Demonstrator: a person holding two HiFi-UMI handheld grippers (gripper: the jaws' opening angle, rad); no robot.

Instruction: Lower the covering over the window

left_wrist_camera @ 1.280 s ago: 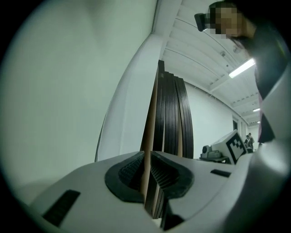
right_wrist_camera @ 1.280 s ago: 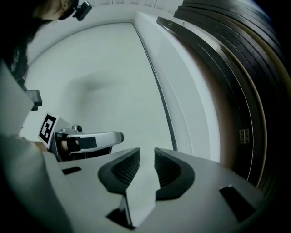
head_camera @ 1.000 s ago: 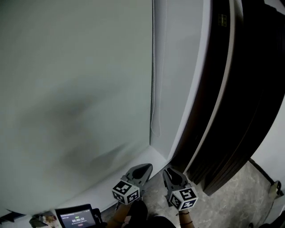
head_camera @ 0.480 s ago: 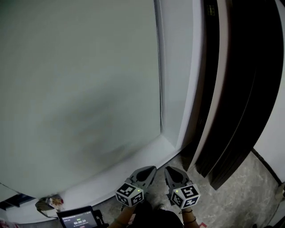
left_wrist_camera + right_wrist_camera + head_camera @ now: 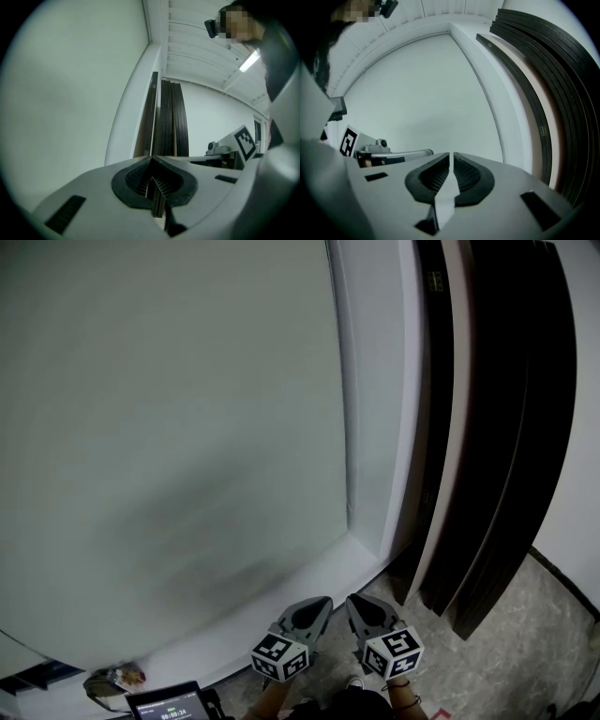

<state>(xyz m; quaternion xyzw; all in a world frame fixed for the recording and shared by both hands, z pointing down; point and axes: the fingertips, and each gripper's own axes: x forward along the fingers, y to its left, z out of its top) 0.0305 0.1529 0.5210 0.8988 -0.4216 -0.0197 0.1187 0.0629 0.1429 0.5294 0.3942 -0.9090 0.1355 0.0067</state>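
- The head view alone shows the floor [image 5: 525,634], the white sill [image 5: 309,577] and a lit screen [image 5: 169,704] at lower left.
- The left gripper view alone shows the ceiling [image 5: 197,42] and a strip light [image 5: 248,61].
- The covering [image 5: 169,427] is a pale sheet that fills the window and hangs down close to the sill. It is straight ahead of both tongs and clear of them.
- The pull cord [image 5: 350,427] runs along the covering's right edge, beyond my right gripper [image 5: 358,606], untouched.
- The dark panels [image 5: 487,427] lean just right of the window.
- The jaws of my left gripper [image 5: 317,606] are clenched together and empty.
- The right gripper's jaws have just been closing. A narrow slit remains, with nothing between them.
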